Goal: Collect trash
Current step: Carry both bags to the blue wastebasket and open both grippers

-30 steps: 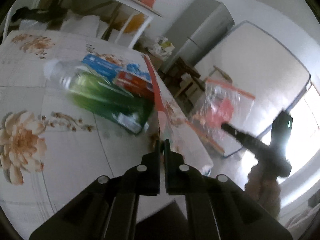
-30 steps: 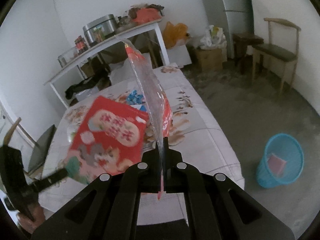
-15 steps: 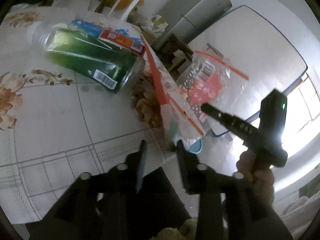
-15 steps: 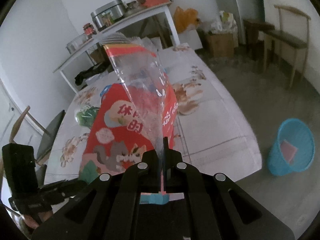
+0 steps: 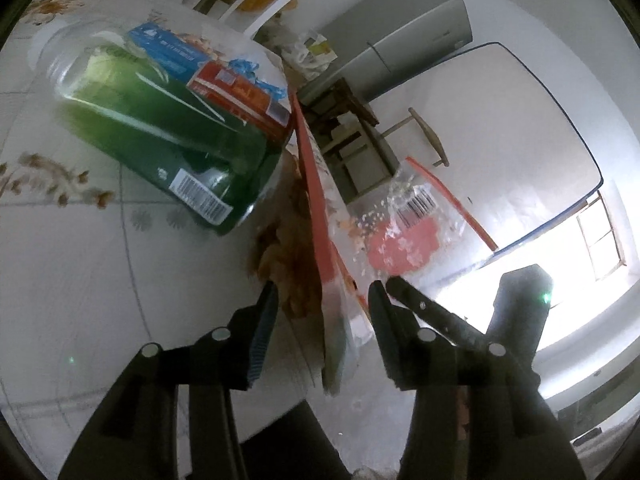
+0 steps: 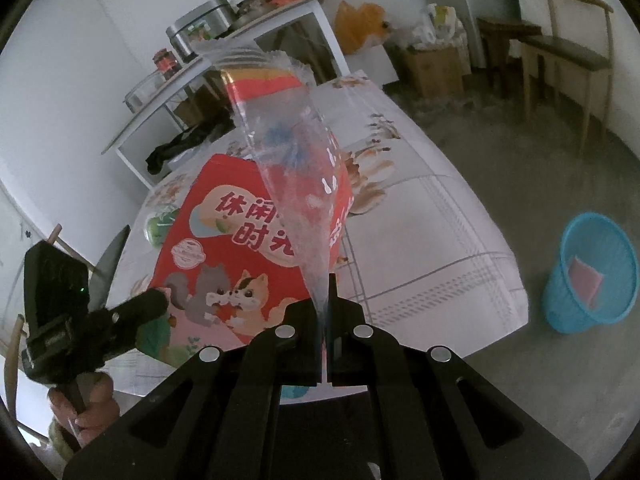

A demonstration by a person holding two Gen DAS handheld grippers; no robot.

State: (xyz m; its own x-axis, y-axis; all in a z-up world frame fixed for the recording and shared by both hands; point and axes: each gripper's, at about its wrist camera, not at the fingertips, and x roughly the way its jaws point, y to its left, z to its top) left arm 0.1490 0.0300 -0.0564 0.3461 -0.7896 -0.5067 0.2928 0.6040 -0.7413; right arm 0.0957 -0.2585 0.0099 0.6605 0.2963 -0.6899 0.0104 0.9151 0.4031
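Claws differ: your right claw (image 6: 325, 312) pinches a clear bag (image 6: 294, 184). Your left claw (image 5: 322, 308) has just been opening, its jaws apart around the red snack packet (image 5: 320, 216) without pressing it.

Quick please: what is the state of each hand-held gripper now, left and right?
Left hand-held gripper: open, jaws just opened, red snack bag between them, not pressed.
Right hand-held gripper: closed on the clear plastic bag.
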